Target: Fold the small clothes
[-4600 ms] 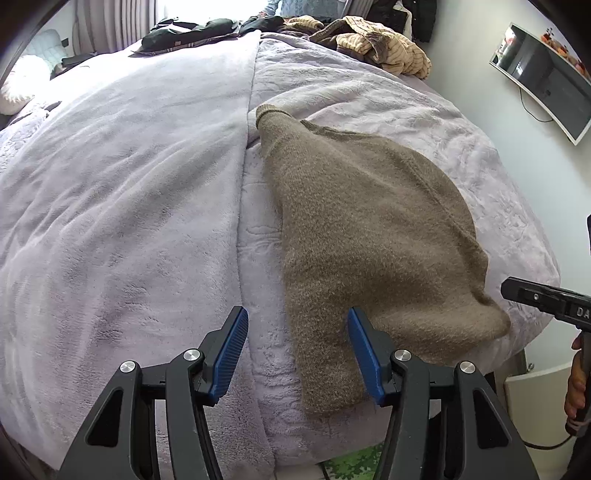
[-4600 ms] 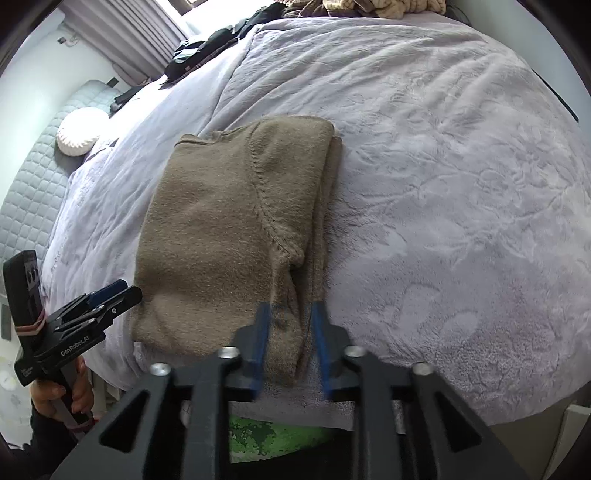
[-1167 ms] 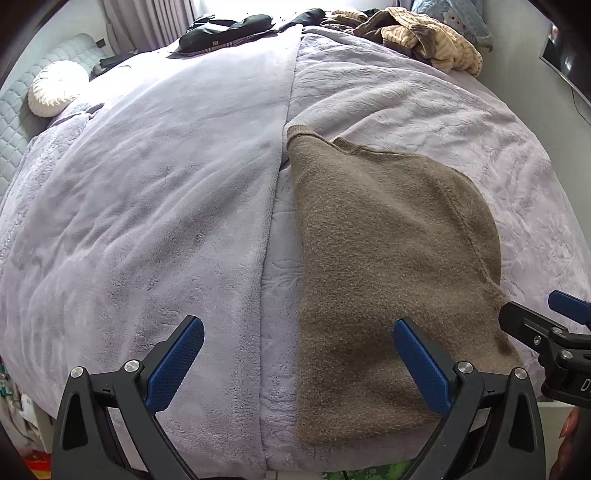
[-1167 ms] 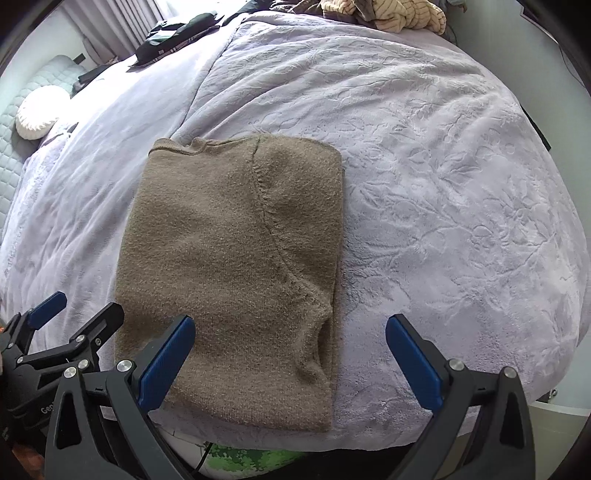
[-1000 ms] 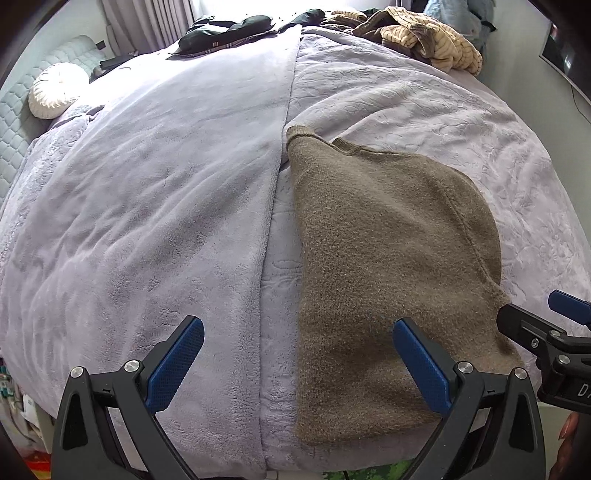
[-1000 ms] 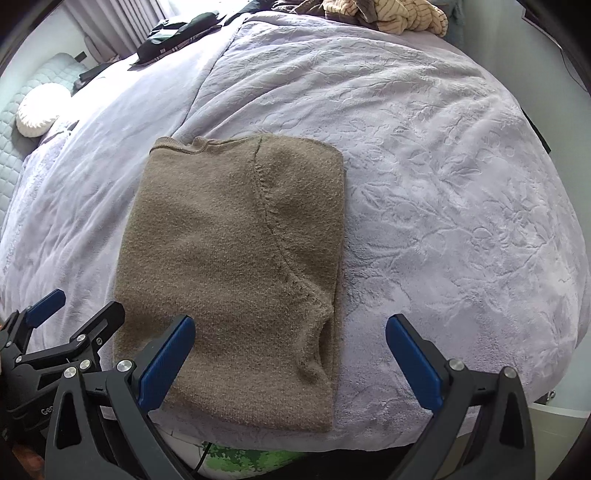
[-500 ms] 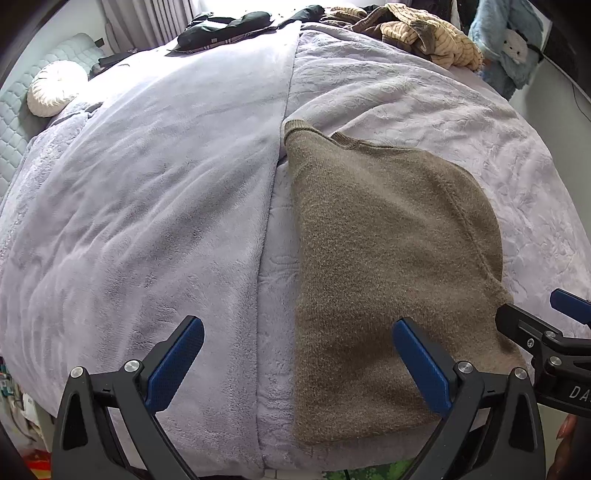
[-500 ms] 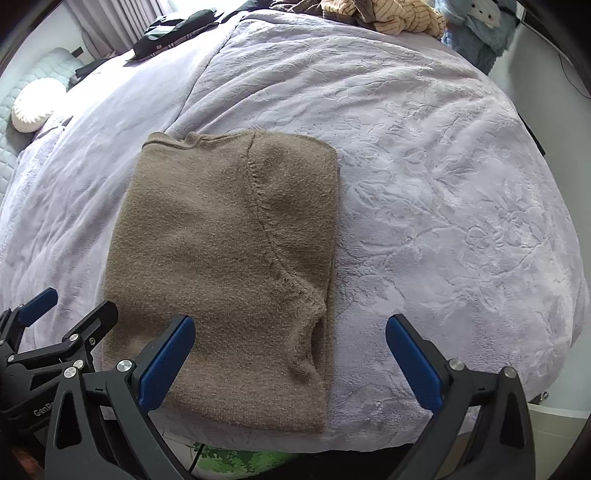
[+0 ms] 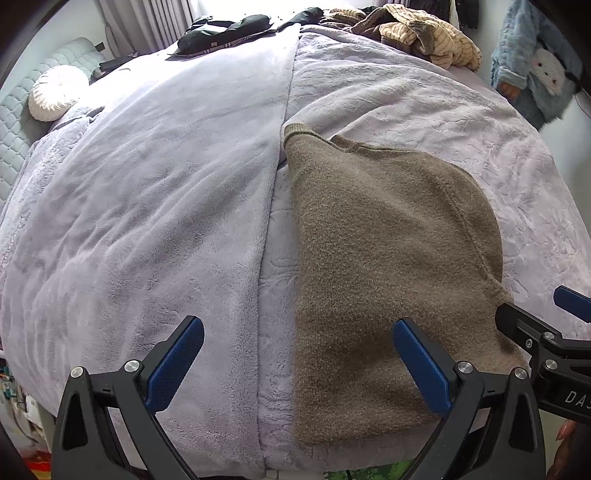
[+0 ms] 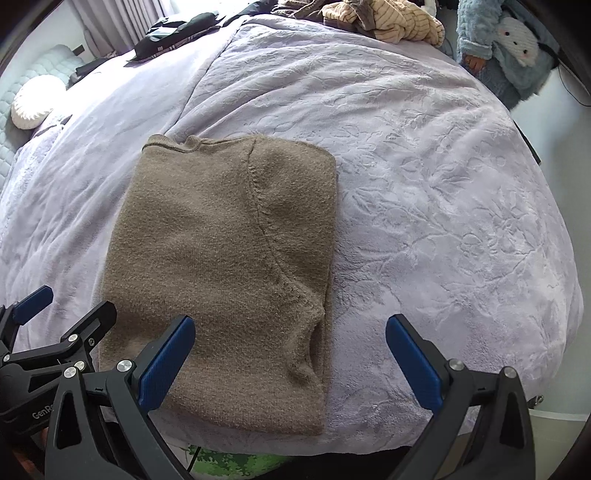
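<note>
A brown knit sweater lies folded flat on the lilac bed cover, near the bed's front edge. It also shows in the right wrist view. My left gripper is wide open and empty, held above the sweater's left edge. My right gripper is wide open and empty, above the sweater's front right corner. The right gripper shows at the right edge of the left wrist view. The left gripper shows at the lower left of the right wrist view.
A heap of striped and tan clothes lies at the bed's far side, with dark clothes beside it. A round white cushion sits far left. A person in a blue fuzzy robe stands at the far right. The bed's front edge drops to the floor.
The right gripper let go of the sweater's corner and opened wide; the left also opened wider. Both pulled back slightly. A person in a blue robe has come into view at far right.
</note>
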Action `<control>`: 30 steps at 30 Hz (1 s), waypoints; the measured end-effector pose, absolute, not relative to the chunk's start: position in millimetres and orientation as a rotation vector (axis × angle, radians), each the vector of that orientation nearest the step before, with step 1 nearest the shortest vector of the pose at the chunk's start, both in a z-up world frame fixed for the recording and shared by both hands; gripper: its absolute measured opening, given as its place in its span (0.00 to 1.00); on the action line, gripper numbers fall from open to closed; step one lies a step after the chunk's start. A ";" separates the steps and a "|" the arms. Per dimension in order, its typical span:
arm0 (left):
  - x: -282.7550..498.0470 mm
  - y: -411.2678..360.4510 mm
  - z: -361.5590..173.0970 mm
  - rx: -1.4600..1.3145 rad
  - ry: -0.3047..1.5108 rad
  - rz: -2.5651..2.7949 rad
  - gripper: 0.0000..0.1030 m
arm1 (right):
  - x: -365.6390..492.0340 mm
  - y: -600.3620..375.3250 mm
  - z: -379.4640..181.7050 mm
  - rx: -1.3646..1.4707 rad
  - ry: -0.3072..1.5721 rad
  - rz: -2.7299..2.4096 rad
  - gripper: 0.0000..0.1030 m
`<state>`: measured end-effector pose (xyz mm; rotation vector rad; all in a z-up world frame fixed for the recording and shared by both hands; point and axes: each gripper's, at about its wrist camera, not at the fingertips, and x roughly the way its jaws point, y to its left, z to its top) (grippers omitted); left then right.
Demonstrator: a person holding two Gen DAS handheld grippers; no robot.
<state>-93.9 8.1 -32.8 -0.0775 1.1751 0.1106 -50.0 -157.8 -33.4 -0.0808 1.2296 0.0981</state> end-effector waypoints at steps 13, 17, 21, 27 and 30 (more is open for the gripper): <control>-97.3 5.0 -31.3 -0.069 1.168 0.119 1.00 | -52.5 -160.8 -29.8 -0.084 1.219 0.093 1.00; -97.7 3.7 -31.0 -0.069 1.168 0.117 1.00 | -52.5 -161.1 -29.2 -0.081 1.216 0.091 1.00; -98.2 3.1 -31.3 -0.072 1.170 0.115 1.00 | -52.2 -161.3 -29.7 -0.082 1.218 0.093 1.00; -98.1 3.5 -32.4 -0.077 1.175 0.115 1.00 | -53.9 -160.2 -30.6 -0.078 1.221 0.094 1.00; -97.9 3.8 -32.5 -0.076 1.176 0.113 1.00 | -54.3 -159.8 -31.1 -0.076 1.221 0.094 1.00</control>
